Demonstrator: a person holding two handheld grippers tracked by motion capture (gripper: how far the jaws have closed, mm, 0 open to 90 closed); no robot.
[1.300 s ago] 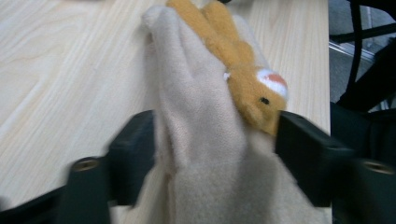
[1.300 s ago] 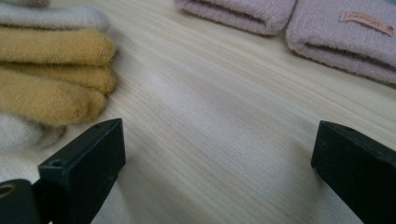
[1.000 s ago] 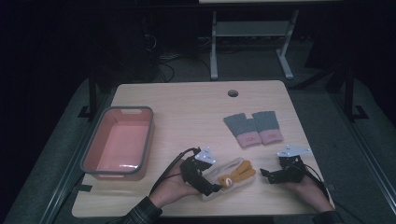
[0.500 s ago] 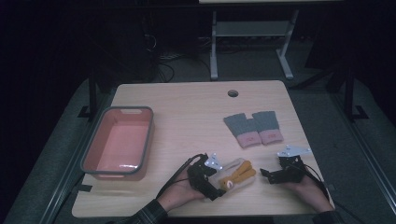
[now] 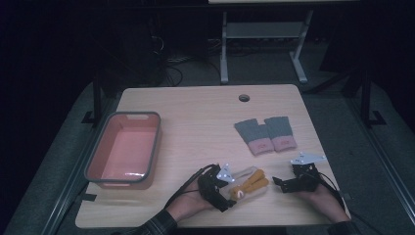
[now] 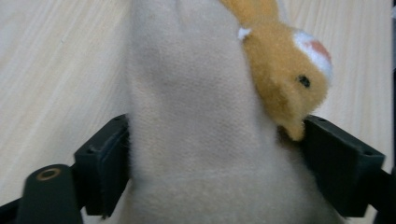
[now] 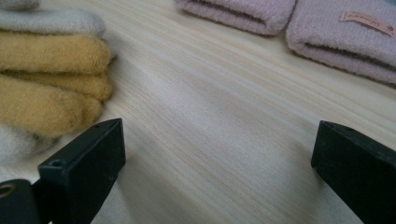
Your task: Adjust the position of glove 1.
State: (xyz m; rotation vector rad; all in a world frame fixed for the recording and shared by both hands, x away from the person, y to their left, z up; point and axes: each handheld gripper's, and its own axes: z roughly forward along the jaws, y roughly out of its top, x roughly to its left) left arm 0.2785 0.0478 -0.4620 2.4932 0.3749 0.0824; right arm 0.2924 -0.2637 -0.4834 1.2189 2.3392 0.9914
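On the worktop [image 5: 195, 117], well to the left of the left hand-held gripper [image 5: 226, 190], sits a pink tray [image 5: 125, 149]. That gripper's jaws have just been closing and now flank the beige plush glove [image 6: 196, 121] with its orange animal face, touching both sides. To its right, the right hand-held gripper [image 5: 280, 183] rests with jaws apart and empty; grey-pink gloves [image 5: 266, 134] lie beyond it.

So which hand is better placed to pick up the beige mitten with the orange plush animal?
Left. The left gripper already has its fingers around the beige mitten; the right gripper stands open over bare table beside it.
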